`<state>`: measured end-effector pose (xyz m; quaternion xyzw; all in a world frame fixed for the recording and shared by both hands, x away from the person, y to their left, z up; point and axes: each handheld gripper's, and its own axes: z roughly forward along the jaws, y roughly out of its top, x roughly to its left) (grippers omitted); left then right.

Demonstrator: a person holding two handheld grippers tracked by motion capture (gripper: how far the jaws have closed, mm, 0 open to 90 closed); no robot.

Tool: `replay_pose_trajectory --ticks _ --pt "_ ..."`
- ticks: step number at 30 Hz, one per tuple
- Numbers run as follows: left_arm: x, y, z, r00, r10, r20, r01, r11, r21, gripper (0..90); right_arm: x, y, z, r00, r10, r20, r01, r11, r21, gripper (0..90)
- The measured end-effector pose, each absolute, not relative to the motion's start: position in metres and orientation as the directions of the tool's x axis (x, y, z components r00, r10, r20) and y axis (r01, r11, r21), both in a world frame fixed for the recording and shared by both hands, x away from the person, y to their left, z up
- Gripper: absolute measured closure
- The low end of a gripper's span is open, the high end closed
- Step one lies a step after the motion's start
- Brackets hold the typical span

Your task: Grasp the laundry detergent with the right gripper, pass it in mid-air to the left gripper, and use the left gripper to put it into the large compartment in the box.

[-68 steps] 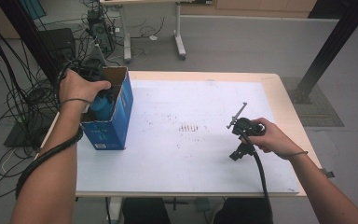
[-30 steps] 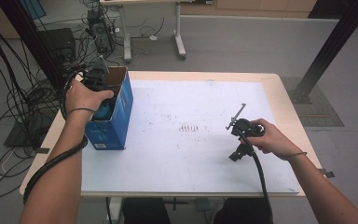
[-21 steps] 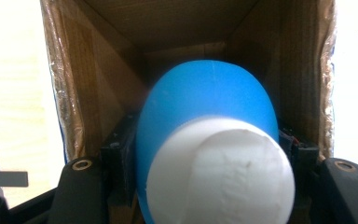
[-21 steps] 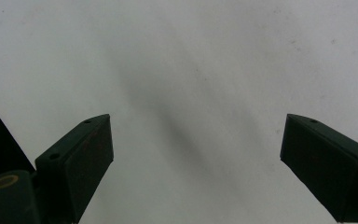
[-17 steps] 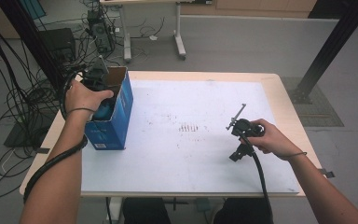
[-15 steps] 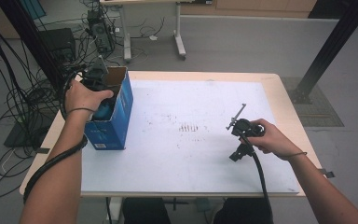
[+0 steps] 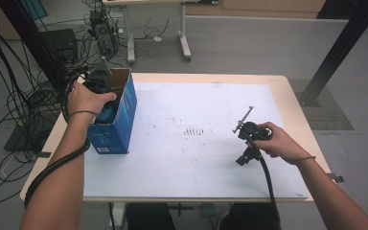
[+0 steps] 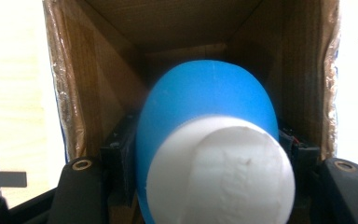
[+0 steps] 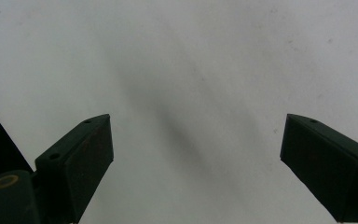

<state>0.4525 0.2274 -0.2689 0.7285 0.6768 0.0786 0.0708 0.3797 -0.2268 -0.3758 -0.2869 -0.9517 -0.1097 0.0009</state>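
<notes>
An open cardboard box [image 7: 116, 130] with blue outer sides stands at the table's left edge. My left gripper [image 8: 205, 149] reaches down into it, shut on a rounded blue object with a white end [image 8: 209, 140]; black pads [image 8: 117, 161] press both its sides. In the high view the left hand [image 7: 87, 98] covers the box's opening and a bit of the blue object [image 7: 107, 113] shows under it. My right gripper [image 9: 196, 154] is open, jaws wide apart with nothing between them, facing the bare white surface. In the high view the right gripper [image 7: 247, 139] is held right of the table's middle.
The white table top [image 7: 187, 158] has a patch of dark specks [image 7: 194, 130] in the middle. Bundles of cables [image 7: 26, 72] and a black stand hang off the left side. Another desk's legs [image 7: 184, 33] stand behind on the grey floor.
The left hand has shifted slightly toward the far end of the box with the blue object still gripped. The right hand has stayed put.
</notes>
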Motion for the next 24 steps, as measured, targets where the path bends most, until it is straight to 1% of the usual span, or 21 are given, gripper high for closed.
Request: replay_pose_trajectory --ticks 24 --pt "0.4524 0.2278 -0.2685 0.065 0.998 0.016 0.977 -0.067 0.203 37.3 0.3800 -0.2278 -0.3758 -0.834 0.548 0.062 0.547 0.808 0.221 9.0"
